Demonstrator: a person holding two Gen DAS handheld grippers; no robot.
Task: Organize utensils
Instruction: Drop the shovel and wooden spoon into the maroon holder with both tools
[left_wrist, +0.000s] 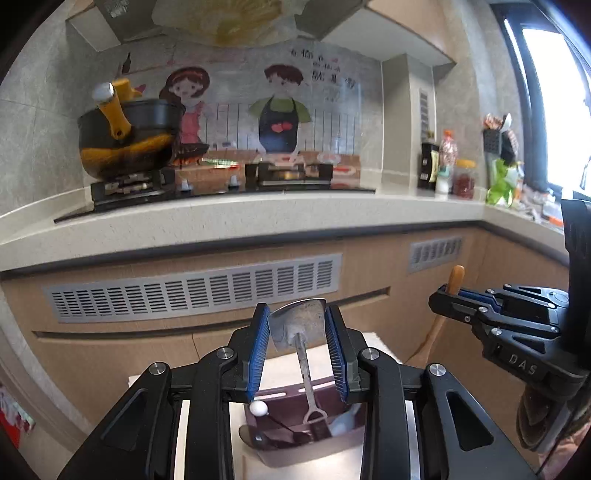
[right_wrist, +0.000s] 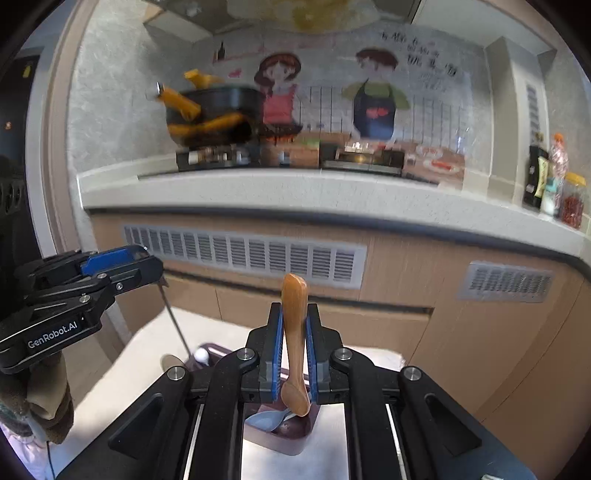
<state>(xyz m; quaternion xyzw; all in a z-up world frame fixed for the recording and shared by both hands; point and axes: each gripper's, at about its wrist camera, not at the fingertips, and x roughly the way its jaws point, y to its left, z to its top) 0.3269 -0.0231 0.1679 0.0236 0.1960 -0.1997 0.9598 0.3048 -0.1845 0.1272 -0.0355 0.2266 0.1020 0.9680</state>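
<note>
Midway: left tongs (left_wrist: 298, 332) pinch metal spatula (left_wrist: 297, 326), right tongs (right_wrist: 294, 354) pinch wooden spoon (right_wrist: 294, 339), both above part-filled holder (left_wrist: 295, 443).

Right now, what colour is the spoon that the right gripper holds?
Brown, like wood. The spoon shows best in the right wrist view.

Daylight pours in from the window (left_wrist: 554, 103) on the right, blown out white. Heavy fisheye bending with dark corners. The right wrist view is smeared by motion blur (the pot (right_wrist: 214, 110) especially); the left one is sharper, with soft shadows.
</note>
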